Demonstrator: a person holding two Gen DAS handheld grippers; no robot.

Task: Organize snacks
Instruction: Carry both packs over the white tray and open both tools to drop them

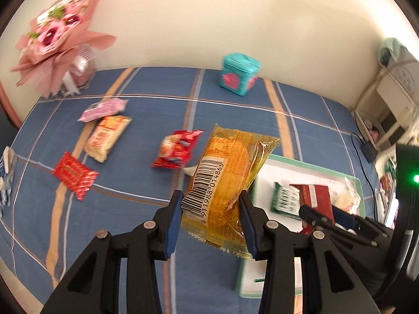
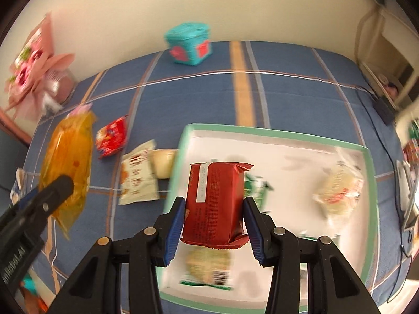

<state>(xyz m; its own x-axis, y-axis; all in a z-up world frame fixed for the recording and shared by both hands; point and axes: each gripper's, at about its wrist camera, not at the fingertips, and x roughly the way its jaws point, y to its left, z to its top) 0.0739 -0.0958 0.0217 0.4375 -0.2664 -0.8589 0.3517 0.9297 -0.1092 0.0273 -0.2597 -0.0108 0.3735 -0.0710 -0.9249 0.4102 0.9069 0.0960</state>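
Two snacks are in our hands now. From the left wrist, our left gripper (image 1: 210, 218) is squeezed on a yellow snack bag (image 1: 227, 183), held up over the bed (image 1: 157, 83) beside the tray (image 1: 358, 183). Four loose snacks lie toward the left edge of the bed: a pink pack (image 1: 103, 109), a cream pack (image 1: 107, 137), a small red pack (image 1: 74, 174) and a red bag (image 1: 178, 148).

From the right wrist, our right gripper (image 2: 213, 225) is squeezed on a dark red pack (image 2: 216, 204) over the tray (image 2: 275, 132). Only this view shows a few snacks already in the tray, like the clear bag (image 2: 339, 188), plus a white pack (image 2: 137, 175) outside it. We think the job is partly done.
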